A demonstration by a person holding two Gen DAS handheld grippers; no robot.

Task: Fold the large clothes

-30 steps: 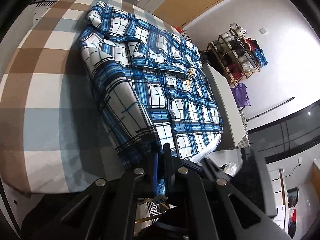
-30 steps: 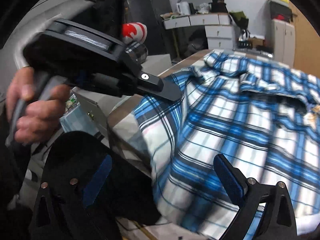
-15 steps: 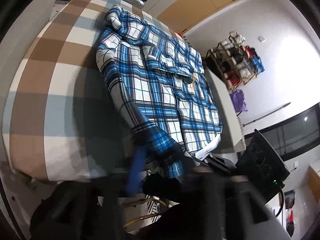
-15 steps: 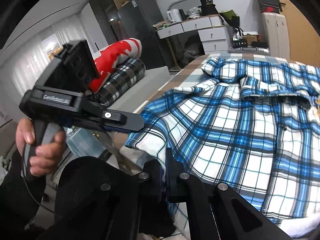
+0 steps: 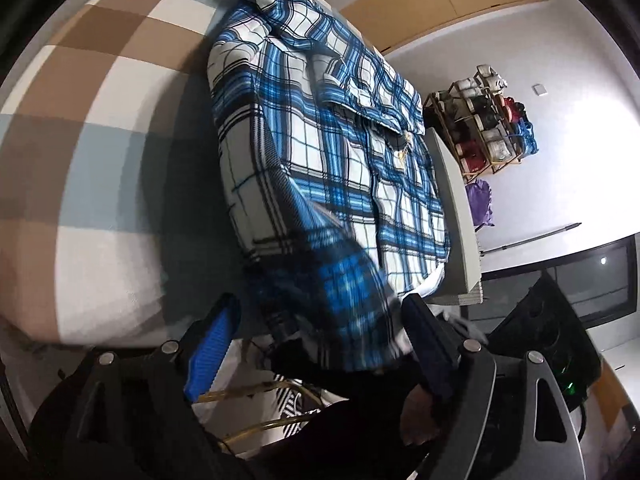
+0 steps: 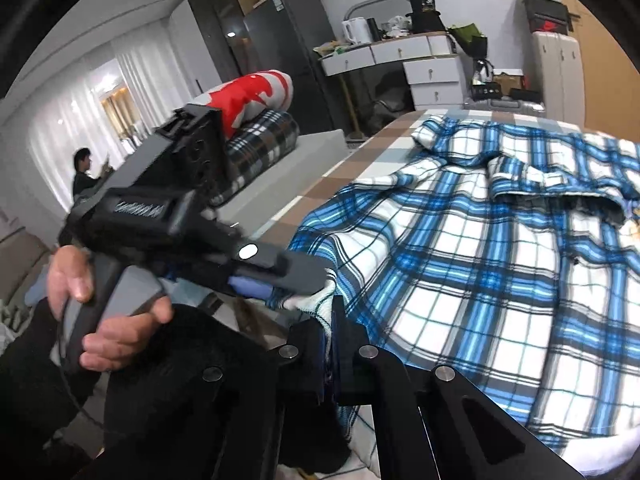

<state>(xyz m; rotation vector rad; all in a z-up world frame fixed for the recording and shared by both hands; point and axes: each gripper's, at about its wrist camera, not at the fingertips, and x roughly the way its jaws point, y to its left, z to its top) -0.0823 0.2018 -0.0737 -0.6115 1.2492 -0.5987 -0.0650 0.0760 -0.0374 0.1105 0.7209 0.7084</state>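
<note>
A blue, white and black plaid shirt point(image 5: 332, 168) lies spread on the bed with the brown, blue and white checked cover point(image 5: 100, 160). Its near corner hangs off the bed's edge. My left gripper point(image 5: 320, 344) is opening; that corner droops between the blue pads point(image 5: 212, 340) and they do not press on it. In the right wrist view my right gripper point(image 6: 330, 332) is shut on the shirt's point(image 6: 480, 260) hem edge. The left gripper point(image 6: 296, 280), held by a hand point(image 6: 80, 312), sits just left of that corner.
A grey padded bench point(image 5: 456, 208) runs along the bed's far side, with a shoe rack point(image 5: 492, 120) behind it. Rolled blankets point(image 6: 256, 120), a white desk with drawers point(image 6: 420, 60) and a seated person point(image 6: 82, 172) lie beyond the bed.
The left gripper, shut on the shirt's corner a second ago, has opened and sunk a little. The right gripper, open then, has closed on the same hem.
</note>
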